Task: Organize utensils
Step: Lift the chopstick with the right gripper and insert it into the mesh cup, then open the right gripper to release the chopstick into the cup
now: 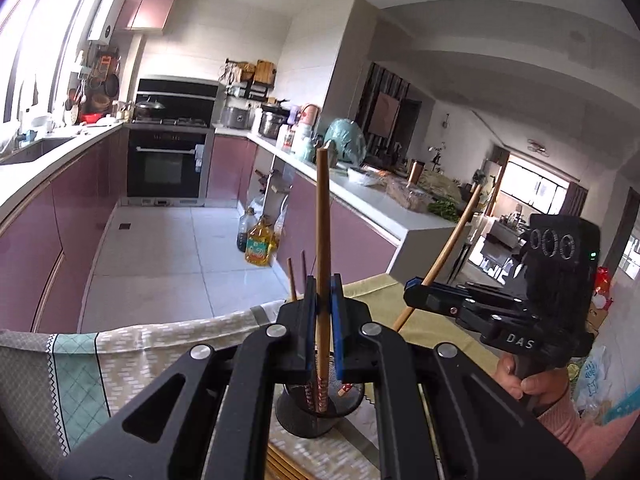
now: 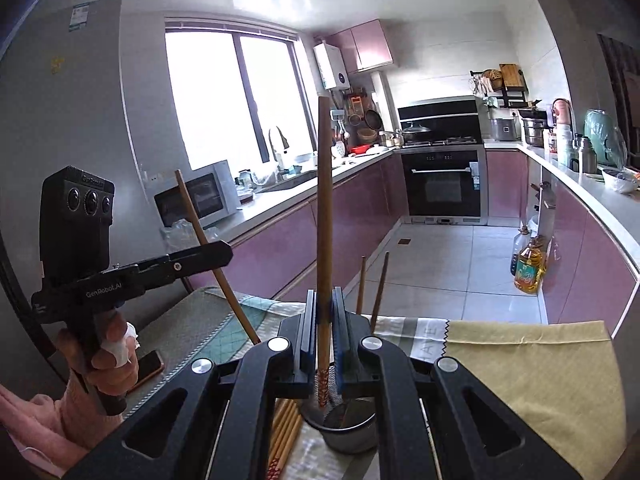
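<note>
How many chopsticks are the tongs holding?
2. The right tongs pinch one chopstick over the cup; the left tongs pinch the other chopstick. Loose chopsticks lie by the cup, some maybe hidden.

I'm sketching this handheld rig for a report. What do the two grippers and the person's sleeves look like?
Both the left gripper and the right gripper are black with blue pads and silver rivets. Each carries a black three-lens camera block. White lettering marks their sides. The sleeves are pink.

Left tongs (image 1: 323, 300) cover the middle of their chopstick (image 1: 322, 216), and its patterned end blurs inside the mesh holder (image 1: 316, 412). Loose chopsticks (image 2: 285, 436) on the bench run off the bottom edge. Fridge label (image 2: 79, 16): unreadable.
</note>
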The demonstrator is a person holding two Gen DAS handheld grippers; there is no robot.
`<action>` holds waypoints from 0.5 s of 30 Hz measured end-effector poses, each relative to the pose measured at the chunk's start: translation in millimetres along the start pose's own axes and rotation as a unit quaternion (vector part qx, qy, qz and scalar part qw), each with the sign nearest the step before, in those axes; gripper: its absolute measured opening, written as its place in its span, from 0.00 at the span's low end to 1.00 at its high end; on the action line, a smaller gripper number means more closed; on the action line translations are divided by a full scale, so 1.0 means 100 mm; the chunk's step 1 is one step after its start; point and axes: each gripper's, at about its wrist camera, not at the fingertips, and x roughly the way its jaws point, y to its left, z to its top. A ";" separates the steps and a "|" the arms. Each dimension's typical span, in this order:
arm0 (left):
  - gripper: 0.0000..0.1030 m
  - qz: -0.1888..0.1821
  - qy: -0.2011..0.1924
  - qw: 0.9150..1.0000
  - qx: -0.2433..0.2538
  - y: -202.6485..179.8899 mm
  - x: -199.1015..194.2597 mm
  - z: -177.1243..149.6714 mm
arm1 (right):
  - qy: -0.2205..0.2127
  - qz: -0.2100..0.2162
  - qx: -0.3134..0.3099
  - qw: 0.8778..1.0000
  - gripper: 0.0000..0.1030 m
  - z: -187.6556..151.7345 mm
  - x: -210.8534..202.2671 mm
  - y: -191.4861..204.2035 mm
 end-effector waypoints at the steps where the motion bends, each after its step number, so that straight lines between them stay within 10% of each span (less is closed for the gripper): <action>1: 0.07 0.002 0.006 1.000 -0.001 0.01 0.06 -0.01 | 0.005 0.001 0.003 1.000 0.06 0.00 0.03 -0.02; 15: 0.07 0.007 0.132 0.991 0.006 0.17 0.78 -0.44 | 0.122 -0.002 0.017 0.992 0.06 -0.28 0.58 -0.15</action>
